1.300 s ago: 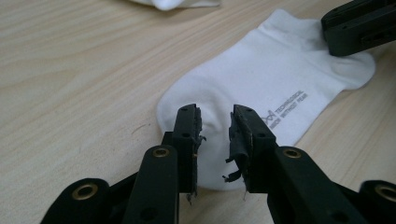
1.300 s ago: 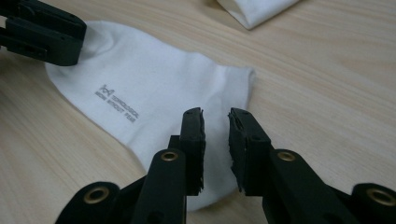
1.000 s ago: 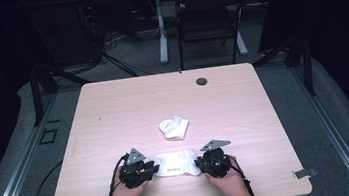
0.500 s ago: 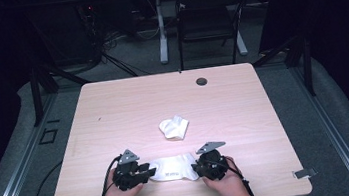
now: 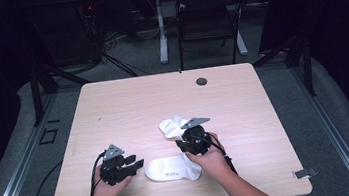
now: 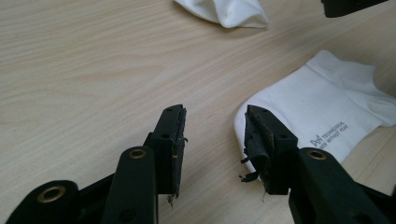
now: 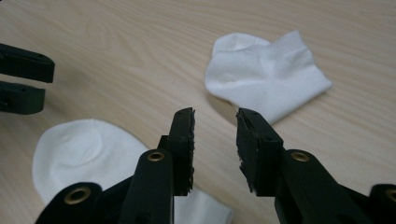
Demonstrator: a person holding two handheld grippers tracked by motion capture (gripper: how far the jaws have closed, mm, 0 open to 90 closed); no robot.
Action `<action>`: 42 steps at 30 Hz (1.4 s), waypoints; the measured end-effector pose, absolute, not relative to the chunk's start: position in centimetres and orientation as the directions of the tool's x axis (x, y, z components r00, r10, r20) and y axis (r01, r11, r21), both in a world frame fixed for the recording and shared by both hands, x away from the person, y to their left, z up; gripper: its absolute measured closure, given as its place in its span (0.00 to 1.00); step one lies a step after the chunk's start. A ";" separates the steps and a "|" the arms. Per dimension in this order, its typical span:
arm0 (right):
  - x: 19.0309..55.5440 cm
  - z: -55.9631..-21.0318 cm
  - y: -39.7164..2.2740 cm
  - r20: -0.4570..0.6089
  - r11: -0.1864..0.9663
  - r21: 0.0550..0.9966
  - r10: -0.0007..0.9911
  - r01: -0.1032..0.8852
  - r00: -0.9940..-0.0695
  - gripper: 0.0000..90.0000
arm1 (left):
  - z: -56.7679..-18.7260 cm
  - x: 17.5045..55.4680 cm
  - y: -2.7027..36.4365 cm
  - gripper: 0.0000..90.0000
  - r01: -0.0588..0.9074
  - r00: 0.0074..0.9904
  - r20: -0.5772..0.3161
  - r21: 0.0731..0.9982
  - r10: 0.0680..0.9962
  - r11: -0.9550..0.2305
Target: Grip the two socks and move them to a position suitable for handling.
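High view: flat sock (image 5: 173, 168) lying crosswise on table (image 5: 128, 108), between left gripper (image 5: 135, 164) and right gripper (image 5: 187, 146). Crumpled sock (image 5: 171, 126) just beyond right gripper, nearer to it. Both grippers just opened, nothing between jaws.

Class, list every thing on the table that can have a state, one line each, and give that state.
Flat sock: laid out flat, printed side up, let go.
Crumpled sock: bunched up, untouched.
Left hand-held gripper: jaws open, just been opening, nothing between them.
Right hand-held gripper: jaws open, just been opening, nothing between them, pointing at the crumpled sock.
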State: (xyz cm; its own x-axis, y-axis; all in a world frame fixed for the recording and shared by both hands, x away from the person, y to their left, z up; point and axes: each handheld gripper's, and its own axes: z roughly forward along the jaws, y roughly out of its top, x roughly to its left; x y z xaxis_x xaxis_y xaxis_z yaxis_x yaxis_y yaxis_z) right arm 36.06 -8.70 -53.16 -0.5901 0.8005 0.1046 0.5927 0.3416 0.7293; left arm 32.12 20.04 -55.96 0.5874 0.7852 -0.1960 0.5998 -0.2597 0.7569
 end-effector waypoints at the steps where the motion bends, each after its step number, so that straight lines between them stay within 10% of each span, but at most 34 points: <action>1: 36.5 -53.2 -8.4 0.099 0.347 0.727 0.801 0.592 -0.590 0.75 | -56.0 32.2 20.2 0.64 0.601 0.587 -0.202 0.758 0.784 -0.254; 42: 43.4 -56.2 -2.4 0.010 0.383 0.659 0.856 0.647 -0.516 0.78 | -56.7 32.6 20.5 0.65 0.627 0.574 -0.218 0.737 0.789 -0.252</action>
